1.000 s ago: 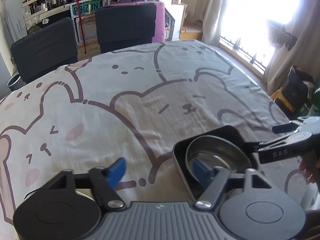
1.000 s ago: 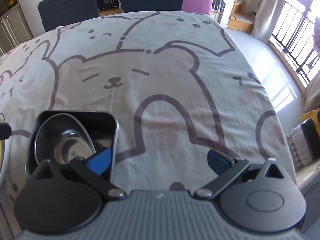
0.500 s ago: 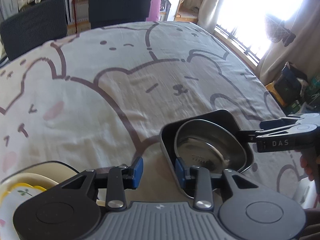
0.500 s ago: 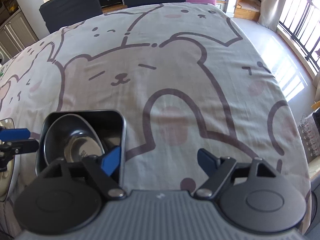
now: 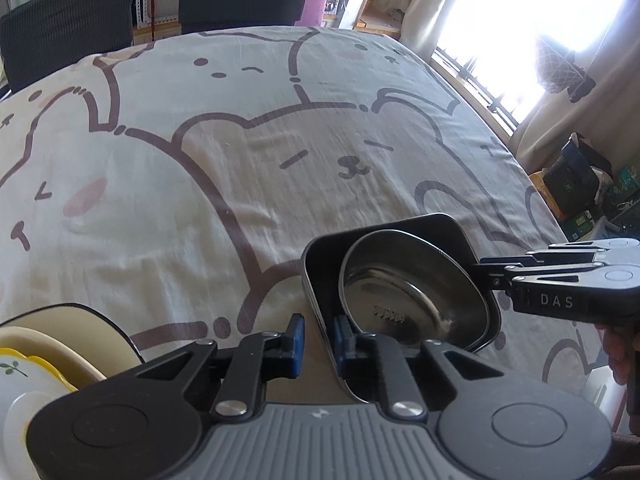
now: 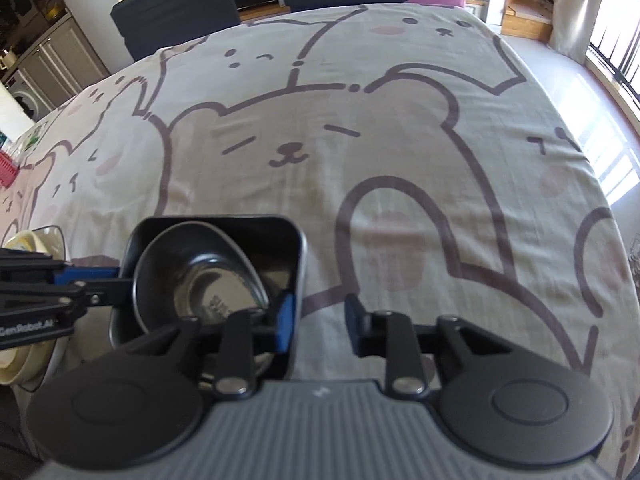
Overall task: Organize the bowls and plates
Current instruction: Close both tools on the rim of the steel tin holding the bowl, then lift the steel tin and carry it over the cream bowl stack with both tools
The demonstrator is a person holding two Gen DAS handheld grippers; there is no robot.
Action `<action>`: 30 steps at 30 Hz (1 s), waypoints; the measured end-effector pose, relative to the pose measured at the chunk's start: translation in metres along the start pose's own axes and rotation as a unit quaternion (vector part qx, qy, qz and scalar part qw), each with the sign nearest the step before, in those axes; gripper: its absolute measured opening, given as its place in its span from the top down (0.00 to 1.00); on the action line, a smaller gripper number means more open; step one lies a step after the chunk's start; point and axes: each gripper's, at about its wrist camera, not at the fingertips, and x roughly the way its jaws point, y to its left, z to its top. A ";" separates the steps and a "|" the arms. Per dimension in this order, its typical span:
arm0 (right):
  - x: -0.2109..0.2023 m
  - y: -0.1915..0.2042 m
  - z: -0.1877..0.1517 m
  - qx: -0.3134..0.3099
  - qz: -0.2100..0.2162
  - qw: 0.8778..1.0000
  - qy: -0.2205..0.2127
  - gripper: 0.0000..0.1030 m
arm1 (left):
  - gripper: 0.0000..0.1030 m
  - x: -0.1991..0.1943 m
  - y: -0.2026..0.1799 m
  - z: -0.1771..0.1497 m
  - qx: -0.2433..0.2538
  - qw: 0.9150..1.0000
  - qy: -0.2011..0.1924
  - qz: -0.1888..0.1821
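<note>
A black square metal tray with rounded corners (image 5: 436, 228) sits on the cream tablecloth with brown bear drawings (image 5: 248, 152), near the table's front edge. Inside it lies a round shiny steel bowl (image 5: 404, 300), tilted, leaning on the tray wall.

The left gripper (image 5: 318, 338) is at the tray's left wall: one blue pad outside, one inside. Its jaws have just been closing and are now narrow, w/ the wall between them; the right pad looks very near the wall, but if both pads press it I cannot tell.

The right gripper (image 6: 320, 320) straddles the opposite wall of the tray. Its jaws have just been closing too; the left blue pad (image 6: 286, 318) is inside the tray close to the wall, the right pad stands apart over the cloth, so no grip.

At the left of the tray, a stack of cream and yellow-rimmed ceramic dishes (image 5: 48, 356) sits at the table edge
</note>
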 end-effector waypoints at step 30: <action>-0.094 0.068 -0.001 -0.028 0.046 0.990 -0.127 0.93 | 0.94 -0.119 0.028 -0.004 -0.055 0.990 -0.129 0.003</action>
